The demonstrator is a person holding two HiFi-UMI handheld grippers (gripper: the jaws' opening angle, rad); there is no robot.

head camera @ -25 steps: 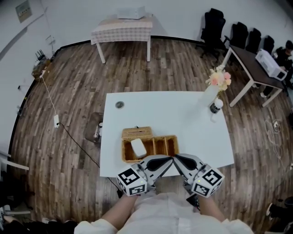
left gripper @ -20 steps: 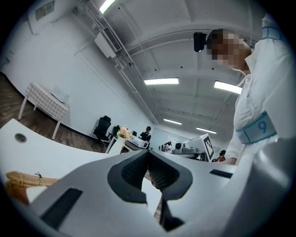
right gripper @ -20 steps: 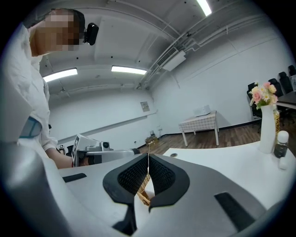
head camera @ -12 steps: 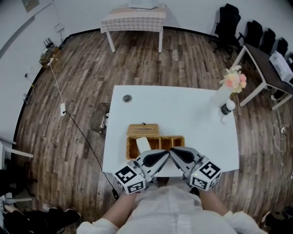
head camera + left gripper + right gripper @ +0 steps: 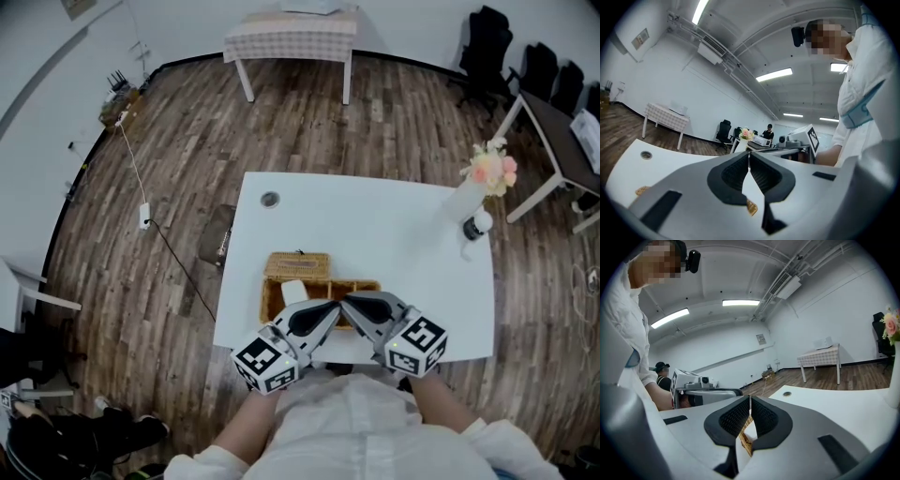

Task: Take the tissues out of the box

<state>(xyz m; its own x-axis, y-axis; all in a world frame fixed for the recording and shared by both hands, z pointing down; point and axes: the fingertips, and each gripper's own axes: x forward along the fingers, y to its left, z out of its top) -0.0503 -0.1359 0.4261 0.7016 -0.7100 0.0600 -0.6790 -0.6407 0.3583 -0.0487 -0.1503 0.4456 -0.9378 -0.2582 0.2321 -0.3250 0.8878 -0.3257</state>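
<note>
A wicker tissue box (image 5: 298,266) stands near the front of the white table (image 5: 375,225), joined to a wicker tray (image 5: 272,302) with a white tissue (image 5: 293,292) in its left compartment. Both grippers hover side by side over the tray's right part, tips touching each other. My left gripper (image 5: 335,308) is shut with nothing between its jaws, as the left gripper view (image 5: 749,155) shows. My right gripper (image 5: 349,303) is shut and empty too, as the right gripper view (image 5: 750,399) shows. A sliver of wicker (image 5: 745,439) shows below its jaws.
A vase of flowers (image 5: 486,178) and a small round object (image 5: 476,226) stand at the table's right edge. A cable hole (image 5: 270,199) sits at the far left corner. A stool (image 5: 217,240) stands left of the table, another table (image 5: 293,37) and office chairs (image 5: 487,47) farther off.
The head view has drifted, so the table sits further right in the picture. Both grippers stay shut and now cover more of the tray's right part.
</note>
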